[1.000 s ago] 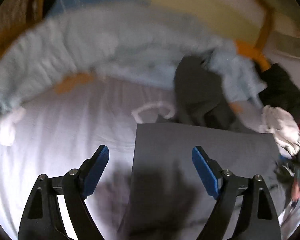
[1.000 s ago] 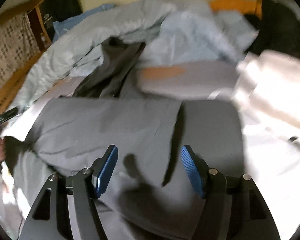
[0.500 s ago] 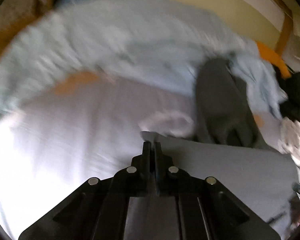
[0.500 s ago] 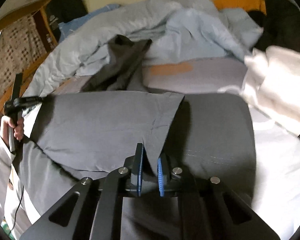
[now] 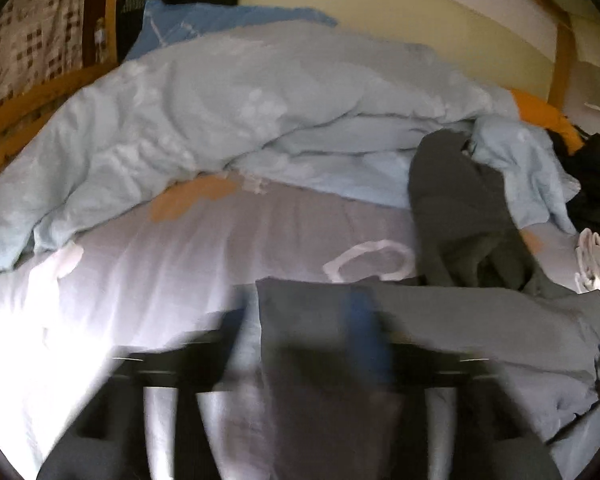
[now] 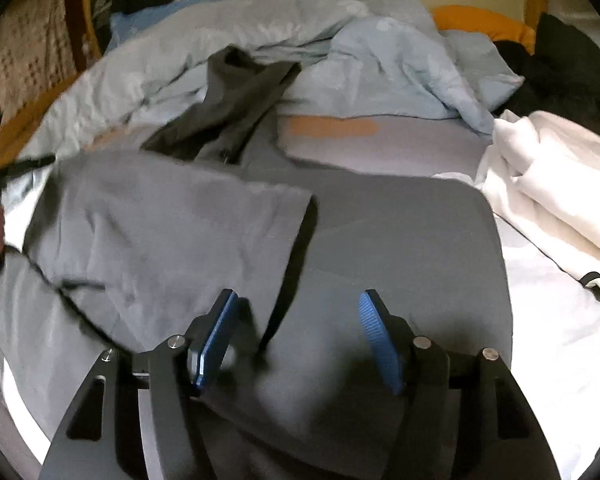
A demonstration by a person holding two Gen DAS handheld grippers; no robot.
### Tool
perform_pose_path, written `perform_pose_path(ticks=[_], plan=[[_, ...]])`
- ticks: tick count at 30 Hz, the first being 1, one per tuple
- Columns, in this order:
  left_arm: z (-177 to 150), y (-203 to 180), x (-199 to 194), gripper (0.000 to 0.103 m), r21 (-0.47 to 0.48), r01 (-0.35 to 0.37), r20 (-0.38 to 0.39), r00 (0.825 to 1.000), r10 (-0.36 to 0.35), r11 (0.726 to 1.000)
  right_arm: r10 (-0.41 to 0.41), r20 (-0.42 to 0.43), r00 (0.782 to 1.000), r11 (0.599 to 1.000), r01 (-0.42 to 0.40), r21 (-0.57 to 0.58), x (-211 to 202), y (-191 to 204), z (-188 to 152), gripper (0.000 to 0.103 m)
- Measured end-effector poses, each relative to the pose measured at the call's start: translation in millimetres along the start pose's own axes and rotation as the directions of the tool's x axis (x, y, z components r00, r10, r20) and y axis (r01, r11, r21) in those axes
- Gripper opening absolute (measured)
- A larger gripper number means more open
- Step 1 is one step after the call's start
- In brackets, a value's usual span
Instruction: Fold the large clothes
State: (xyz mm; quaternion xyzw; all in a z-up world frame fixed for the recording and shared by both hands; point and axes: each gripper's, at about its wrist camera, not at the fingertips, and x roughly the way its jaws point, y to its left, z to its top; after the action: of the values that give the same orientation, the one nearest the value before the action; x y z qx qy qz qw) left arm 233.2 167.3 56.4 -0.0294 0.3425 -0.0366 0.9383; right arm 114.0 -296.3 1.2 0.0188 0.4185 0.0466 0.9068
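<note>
A large grey garment (image 6: pixel 380 232) lies spread on the bed, with one flap (image 6: pixel 172 220) folded over its left half. My right gripper (image 6: pixel 296 336) is open just above the garment's near part, by the flap's edge. In the left wrist view the garment (image 5: pixel 460 320) fills the lower right. My left gripper (image 5: pixel 300 344) is motion-blurred at the garment's left edge; one blue pad (image 5: pixel 364 332) shows through the blur and the jaws look part way open.
A rumpled light blue duvet (image 5: pixel 240 100) lies across the back of the bed. A dark grey garment (image 6: pixel 236 100) lies on it. A white garment (image 6: pixel 548 184) and black clothes (image 6: pixel 560 72) are at the right. A wooden bed frame (image 5: pixel 24 108) runs along the left.
Both grippers were shut on the grey garment half a second ago. The right one has opened and let go; the left one is blurred in motion, its jaws coming apart.
</note>
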Motion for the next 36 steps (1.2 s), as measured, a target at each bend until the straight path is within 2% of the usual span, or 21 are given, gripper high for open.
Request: perform_pose_path(ticks=[3,4,6,7,8,9,11,14,16,18,22,24,27,29,31,33,35,36], plan=[[-1.2,-2.8,-11.9,0.071,-0.004,0.035,0.029,0.999,-0.035,0.999,0.024,0.031,0.999,0.996,-0.027,0.081,6.2,-12.7,20.8,0.076],[-1.6,-2.7,-12.5,0.071,-0.014,0.027,0.03,0.999,-0.027,1.0,0.028,0.01,1.0,0.994,-0.029,0.102,12.3,-15.1,27.7,0.076],[-4.0,-0.8,-12.2,0.071,-0.041,0.035,0.028,0.999,-0.034,0.999,0.097,-0.071,0.993,0.985,-0.086,0.15,37.1,-16.6,43.6,0.074],[-5.3,1.8,-10.6,0.071,-0.049,0.036,0.023,0.999,-0.035,0.998,0.123,-0.086,0.989,0.98,-0.108,0.165,46.2,-15.9,46.7,0.058],[-6.0,3.5,-10.6,0.071,-0.054,0.025,0.019,1.0,-0.024,0.998,0.124,-0.104,0.987,0.984,-0.108,0.145,57.5,-8.8,48.8,0.028],[-5.6,4.0,-10.6,0.071,-0.06,0.016,0.016,1.0,-0.015,0.998,0.106,-0.124,0.987,0.99,-0.093,0.102,64.7,-0.6,49.0,0.017],[-6.9,10.1,-12.7,0.071,-0.073,0.023,0.014,1.0,-0.022,0.997,0.032,-0.12,0.992,0.999,-0.028,0.031,64.8,12.7,45.4,0.007],[-6.7,16.6,-17.3,0.071,-0.089,0.031,0.023,0.999,-0.029,0.996,-0.091,0.022,0.996,0.995,0.092,-0.037,24.4,21.5,42.3,0.003],[-4.8,18.6,-18.3,0.071,-0.093,0.042,0.027,0.999,-0.04,0.995,-0.173,0.106,0.979,0.981,0.181,-0.07,-12.8,20.4,38.9,0.003],[-3.4,18.3,-16.6,0.071,-0.09,0.041,0.017,0.999,-0.039,0.995,-0.228,0.133,0.964,0.967,0.241,-0.084,-49.3,13.1,31.2,0.003],[-2.9,8.0,-6.6,0.071,-0.044,0.029,-0.027,0.999,-0.03,0.999,-0.25,0.024,0.968,0.964,0.251,-0.089,-69.2,-6.3,10.0,0.001],[-4.3,-0.1,3.4,0.071,-0.012,0.017,-0.067,0.998,-0.018,1.0,-0.352,-0.017,0.936,0.931,0.349,-0.106,-70.1,-15.1,-13.6,0.001],[-5.7,-11.4,25.2,0.071,0.019,0.001,-0.137,0.991,0.002,1.0,-0.33,-0.088,0.94,0.943,0.324,-0.074,-68.1,-31.1,-44.1,0.001],[-5.6,-17.5,42.4,0.071,0.009,0.054,-0.197,0.979,-0.052,0.998,-0.317,-0.065,0.946,0.948,0.314,-0.044,-69.6,-39.0,-49.0,0.001],[-6.6,-21.3,55.6,0.071,-0.041,0.154,-0.255,0.954,-0.159,0.987,-0.33,-0.019,0.944,0.944,0.329,-0.019,-73.9,-43.2,-43.7,0.001],[-8.0,-26.2,57.9,0.063,-0.085,0.22,-0.257,0.938,-0.234,0.972,-0.276,0.013,0.961,0.961,0.276,-0.005,-79.5,-42.7,-33.4,0.001],[-10.4,-35.5,49.2,0.018,-0.059,0.262,-0.228,0.936,-0.269,0.963,-0.266,0.027,0.964,0.964,0.266,-0.017,-78.8,-38.7,-25.8,0.001],[-12.0,-40.3,44.2,0.015,-0.035,0.261,-0.22,0.94,-0.262,0.965,-0.27,0.034,0.962,0.962,0.271,-0.033,-78.2,-35.7,-23.3,0.001]])
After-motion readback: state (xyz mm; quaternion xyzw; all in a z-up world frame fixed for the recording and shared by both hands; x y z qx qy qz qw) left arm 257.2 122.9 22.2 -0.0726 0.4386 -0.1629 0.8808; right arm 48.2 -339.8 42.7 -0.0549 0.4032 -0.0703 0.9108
